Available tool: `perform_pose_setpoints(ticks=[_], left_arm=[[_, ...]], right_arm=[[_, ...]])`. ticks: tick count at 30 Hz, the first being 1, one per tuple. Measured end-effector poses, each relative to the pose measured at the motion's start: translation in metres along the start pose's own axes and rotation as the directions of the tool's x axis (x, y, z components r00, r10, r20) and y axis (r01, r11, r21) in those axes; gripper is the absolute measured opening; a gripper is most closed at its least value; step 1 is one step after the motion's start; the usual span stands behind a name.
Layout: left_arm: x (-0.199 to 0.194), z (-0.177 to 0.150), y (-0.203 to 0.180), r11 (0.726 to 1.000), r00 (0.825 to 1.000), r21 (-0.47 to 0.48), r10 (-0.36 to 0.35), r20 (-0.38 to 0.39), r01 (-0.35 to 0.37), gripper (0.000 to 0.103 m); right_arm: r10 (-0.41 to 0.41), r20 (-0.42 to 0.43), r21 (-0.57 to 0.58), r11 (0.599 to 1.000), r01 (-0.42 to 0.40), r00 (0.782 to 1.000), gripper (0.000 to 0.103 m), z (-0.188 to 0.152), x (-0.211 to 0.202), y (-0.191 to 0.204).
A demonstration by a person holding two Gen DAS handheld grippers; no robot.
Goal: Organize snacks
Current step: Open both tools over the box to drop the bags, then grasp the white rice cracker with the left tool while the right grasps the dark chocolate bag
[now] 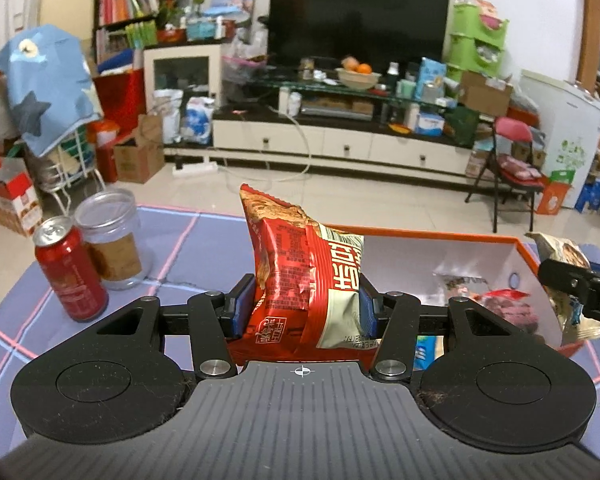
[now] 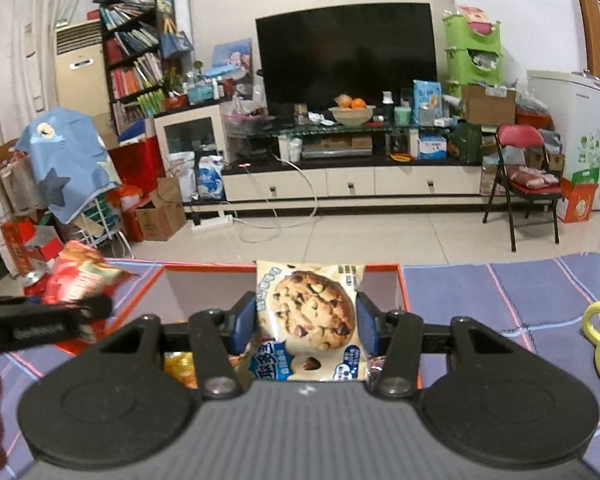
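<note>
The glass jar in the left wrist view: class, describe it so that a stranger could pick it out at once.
Find the purple checked table cover at the left of the orange-rimmed box. On its far left stand two containers side by side. The jar is the clear one with a brown label, just behind the red can.

A red snack packet, a cream cookie packet, an orange-rimmed white box, a purple pink-lined cloth.

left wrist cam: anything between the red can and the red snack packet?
Only the clear jar, beside the red can; otherwise bare purple cloth up to the red snack packet.
</note>
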State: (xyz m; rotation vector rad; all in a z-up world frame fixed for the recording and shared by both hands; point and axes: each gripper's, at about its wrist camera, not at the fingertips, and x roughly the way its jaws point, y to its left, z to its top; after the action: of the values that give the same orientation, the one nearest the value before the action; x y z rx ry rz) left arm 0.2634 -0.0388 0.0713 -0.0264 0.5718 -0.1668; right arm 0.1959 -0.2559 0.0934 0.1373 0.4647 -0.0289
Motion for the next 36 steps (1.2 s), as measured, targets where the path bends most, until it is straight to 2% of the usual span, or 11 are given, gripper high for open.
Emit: perform_pose_setpoints(ticks=[6, 9, 12, 16, 18, 22, 24, 26, 28, 33, 36], left_arm=[[0.024, -0.004, -0.029, 0.993, 0.995, 0.061, -0.098, -0.023, 0.1, 0.032], [0.01, -0.003, -0.036, 0.988, 0.995, 0.122, -0.101, 0.008, 0.099, 0.035], [-0.025, 0.004, -0.013, 0.995, 0.993, 0.058, -0.082, 0.086, 0.077, 0.059], [-0.071, -0.006, 0.026, 0.998, 0.99, 0.002, -0.055, 0.132, 0.055, 0.064], [-0.085, -0.025, 0.046, 1.0, 0.992, -0.024, -0.007, 0.123, 0.01, 0.066], [-0.09, -0.074, 0.077, 0.994, 0.999, -0.105, 0.043, 0.001, -0.043, 0.059], [-0.088, -0.084, 0.082, 0.994, 0.999, -0.107, 0.019, -0.045, -0.024, 0.057], [-0.09, -0.089, 0.08, 0.997, 0.999, -0.078, 0.008, -0.051, -0.012, 0.06], [-0.092, -0.096, 0.072, 0.998, 0.998, -0.055, 0.028, -0.049, -0.031, 0.066], [-0.077, -0.117, 0.051, 0.999, 0.988, -0.006, -0.039, -0.148, 0.038, 0.065], [-0.063, -0.126, 0.04, 0.998, 0.983, 0.049, -0.028, -0.183, 0.038, 0.064]], right_arm=[[0.028, -0.039, 0.02, 0.999, -0.027, 0.999, 0.057, -0.007, 0.024, 0.007], [0.005, -0.012, -0.028, 1.0, -0.006, 1.0, 0.063, -0.008, 0.011, 0.011], [-0.016, 0.068, -0.02, 1.0, 0.017, 0.998, 0.067, 0.003, -0.023, -0.003], [0.028, 0.13, -0.035, 0.999, -0.023, 0.991, 0.074, 0.001, -0.073, -0.025], [-0.001, 0.123, -0.087, 0.996, 0.012, 0.992, 0.075, -0.013, -0.087, -0.032], [-0.05, -0.012, -0.118, 0.992, 0.048, 0.999, 0.075, -0.057, -0.088, -0.053], [-0.025, -0.082, -0.086, 0.996, 0.018, 0.996, 0.075, -0.072, -0.081, -0.06], [0.019, -0.143, -0.068, 0.997, -0.029, 0.99, 0.074, -0.088, -0.072, -0.06], [-0.004, -0.174, -0.117, 0.993, -0.017, 0.985, 0.074, -0.1, -0.062, -0.055], [0.003, -0.241, -0.177, 0.983, -0.047, 0.971, 0.074, -0.112, -0.039, -0.047], [-0.015, -0.265, -0.181, 0.983, -0.035, 0.964, 0.074, -0.114, -0.027, -0.045]])
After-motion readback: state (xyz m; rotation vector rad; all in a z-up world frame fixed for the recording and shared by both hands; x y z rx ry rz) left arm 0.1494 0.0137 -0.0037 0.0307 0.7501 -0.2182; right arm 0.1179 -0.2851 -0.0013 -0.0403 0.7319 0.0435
